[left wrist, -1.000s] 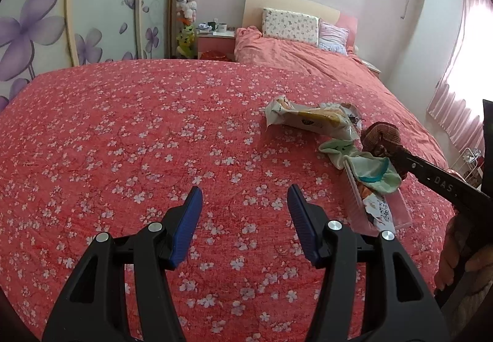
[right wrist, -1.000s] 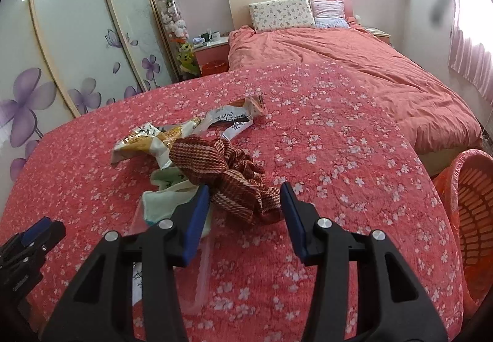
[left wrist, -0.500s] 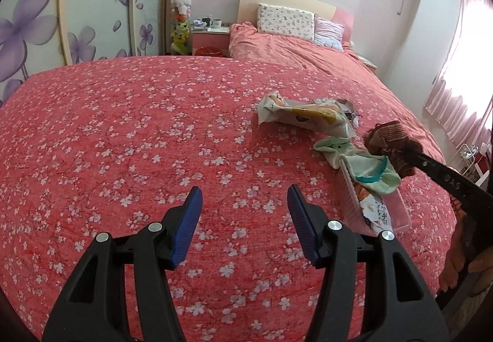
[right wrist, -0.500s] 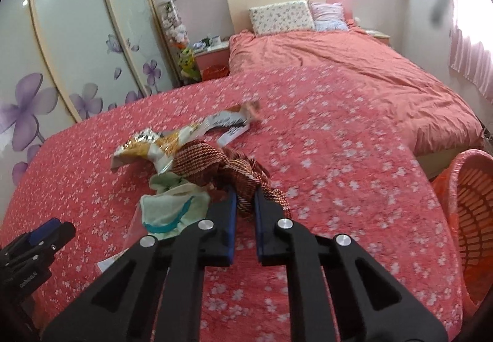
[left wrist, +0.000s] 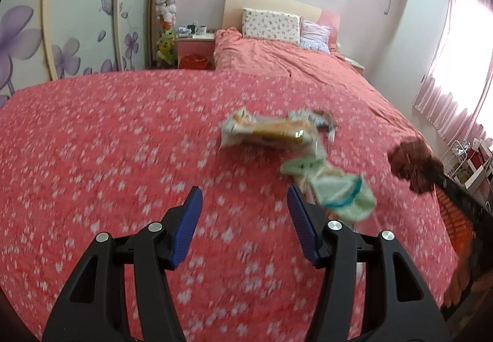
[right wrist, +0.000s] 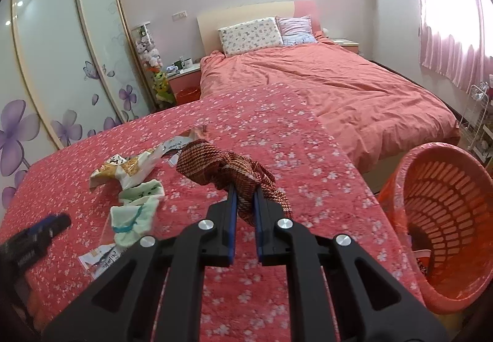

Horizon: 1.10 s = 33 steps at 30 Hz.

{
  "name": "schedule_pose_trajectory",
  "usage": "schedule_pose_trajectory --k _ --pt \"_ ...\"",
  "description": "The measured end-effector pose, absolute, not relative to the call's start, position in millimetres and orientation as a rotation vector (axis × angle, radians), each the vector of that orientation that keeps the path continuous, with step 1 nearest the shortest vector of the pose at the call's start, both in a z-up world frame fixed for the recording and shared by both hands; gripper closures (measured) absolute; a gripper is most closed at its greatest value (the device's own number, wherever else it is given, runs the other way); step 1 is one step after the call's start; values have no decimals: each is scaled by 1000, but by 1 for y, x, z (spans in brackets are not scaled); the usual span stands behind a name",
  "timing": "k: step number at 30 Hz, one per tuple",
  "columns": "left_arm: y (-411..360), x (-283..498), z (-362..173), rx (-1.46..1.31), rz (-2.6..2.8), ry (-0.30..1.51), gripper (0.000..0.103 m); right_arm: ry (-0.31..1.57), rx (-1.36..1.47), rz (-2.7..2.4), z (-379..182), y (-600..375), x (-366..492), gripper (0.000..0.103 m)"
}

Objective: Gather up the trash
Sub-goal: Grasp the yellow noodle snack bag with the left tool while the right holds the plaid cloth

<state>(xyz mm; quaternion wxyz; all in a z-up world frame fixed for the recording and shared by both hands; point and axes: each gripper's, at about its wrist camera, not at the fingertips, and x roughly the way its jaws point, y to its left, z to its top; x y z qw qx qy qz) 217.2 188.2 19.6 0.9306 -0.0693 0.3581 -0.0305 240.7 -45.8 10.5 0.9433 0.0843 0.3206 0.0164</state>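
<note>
My right tongs are clamped on a brown woven cloth, which hangs clear of the bed with its long axis running from the pads away to the left. The orange basket stands on the floor just off the bed's right edge, to the right of the cloth and lower, its mouth tilted toward me; I judge the coming move to be a short swing rightward and down over its rim. My left tongs are spread wide, holding nothing, over bare quilt left of the basket. Wrappers and a pale green cloth lie on the bed, farther from the basket than the brown cloth and nearer my left tongs.
</note>
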Motion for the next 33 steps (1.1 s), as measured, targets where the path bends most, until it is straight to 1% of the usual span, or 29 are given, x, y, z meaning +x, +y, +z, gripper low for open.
schedule_pose_trajectory --k 2,4,8,9,10,11,18,21,23,27,29,30,31,33 --pt "185 230 25 -159 -72 726 45 655 168 32 9 -49 239 93" --pt "181 247 30 -163 -65 719 37 660 168 31 7 -50 239 93" --pt "174 280 32 -176 -59 738 34 669 170 33 3 -54 239 93" --pt "171 289 32 -183 -66 748 29 671 171 35 1 -55 239 93" --pt "168 299 30 -183 -72 761 22 673 172 36 1 -55 240 93" --pt "165 306 28 -175 -77 773 19 675 173 37 0 -56 240 93" --pt "139 340 -5 -21 -67 899 17 686 185 58 -6 -56 242 93" --pt "137 338 -9 20 -61 899 17 686 193 64 -6 -58 242 92" --pt "141 336 -11 25 -60 900 24 685 198 65 -6 -59 241 93" --pt "147 336 -21 25 -53 937 61 688 210 65 -7 -60 240 92" --pt "145 332 -22 52 -37 916 70 691 214 64 -7 -61 240 92" --pt "145 331 -21 60 -40 913 92 691 216 62 -7 -61 239 92" --pt "148 330 -20 37 -46 915 102 691 218 60 -8 -62 238 92" --pt "158 329 -19 -22 -51 916 102 690 223 58 -7 -63 237 92"
